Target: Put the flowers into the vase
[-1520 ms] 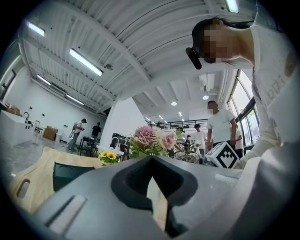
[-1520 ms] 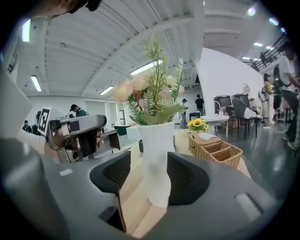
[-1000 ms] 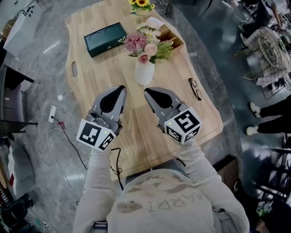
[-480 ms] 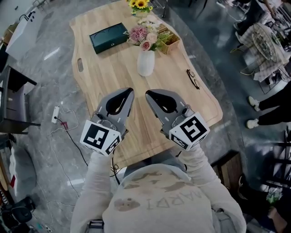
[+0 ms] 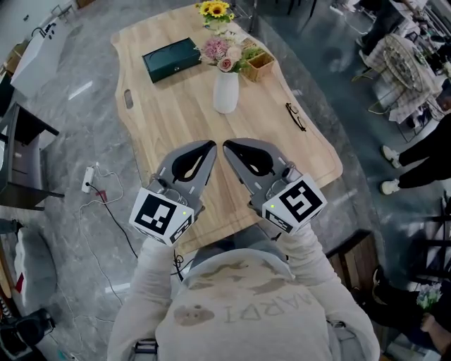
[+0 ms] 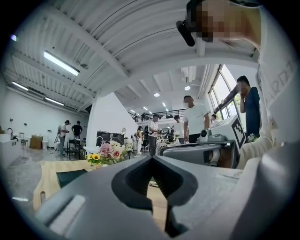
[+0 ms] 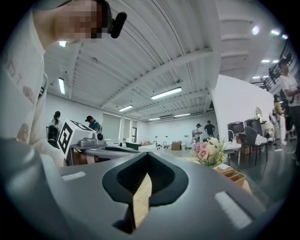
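Flowers (image 5: 227,55) of pink and cream stand bunched in the white vase (image 5: 225,93), stems down inside it and heads spread above its mouth. The vase is upright on the wooden table (image 5: 169,120), well in from the sides and toward the far edge. By the look of it, the task's one job is already done, with no loose stem lying on the bare wood.

Both tools hang over the table's near edge, well apart from the vase, pointing roughly level toward it with their tips angled in toward each other. The left gripper (image 5: 211,147) has its jaws brought together at the tip with nothing caught in them; only tabletop shows through the hollow behind the tips. The right gripper (image 5: 227,145) is the same, jaws together and empty. Held low and back like this, they probably sit clear so that no sleeve or jaw can knock the tall, narrow vase, which I judge would tip easily under its top-heavy bunch.

A dark green box (image 5: 172,58) lies near the far left corner and a small wooden crate (image 5: 258,62) is just beside the vase on its far right. Sunflowers (image 5: 215,10) sit at the far edge, and a pair of glasses (image 5: 296,117) is close to the right edge.
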Available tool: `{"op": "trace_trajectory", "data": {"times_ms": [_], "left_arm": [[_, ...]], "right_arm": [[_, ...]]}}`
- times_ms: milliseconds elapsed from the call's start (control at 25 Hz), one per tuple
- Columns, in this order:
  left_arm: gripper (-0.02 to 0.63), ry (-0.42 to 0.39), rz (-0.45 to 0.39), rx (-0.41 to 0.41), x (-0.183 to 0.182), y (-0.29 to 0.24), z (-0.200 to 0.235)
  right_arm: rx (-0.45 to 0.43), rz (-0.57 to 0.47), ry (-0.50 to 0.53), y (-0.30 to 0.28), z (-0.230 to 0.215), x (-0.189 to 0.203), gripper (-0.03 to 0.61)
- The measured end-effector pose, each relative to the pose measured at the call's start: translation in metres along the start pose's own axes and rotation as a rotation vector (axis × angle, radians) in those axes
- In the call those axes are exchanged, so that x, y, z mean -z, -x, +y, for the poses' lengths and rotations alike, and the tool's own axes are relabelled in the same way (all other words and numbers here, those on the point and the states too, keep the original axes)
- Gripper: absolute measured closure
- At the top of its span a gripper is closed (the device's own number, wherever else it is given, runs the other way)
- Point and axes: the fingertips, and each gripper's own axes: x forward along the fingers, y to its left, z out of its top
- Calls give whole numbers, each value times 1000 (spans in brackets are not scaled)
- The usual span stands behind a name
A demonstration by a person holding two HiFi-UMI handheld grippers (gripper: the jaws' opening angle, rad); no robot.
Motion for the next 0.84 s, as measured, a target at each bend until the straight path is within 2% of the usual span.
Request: {"op": "trace_trajectory", "data": {"times_ms": [840], "left_arm": [[611,12,-35,-11,-10,31,-6]], "right_arm": [[-23,0,-14,-1,35,-5,555]]}}
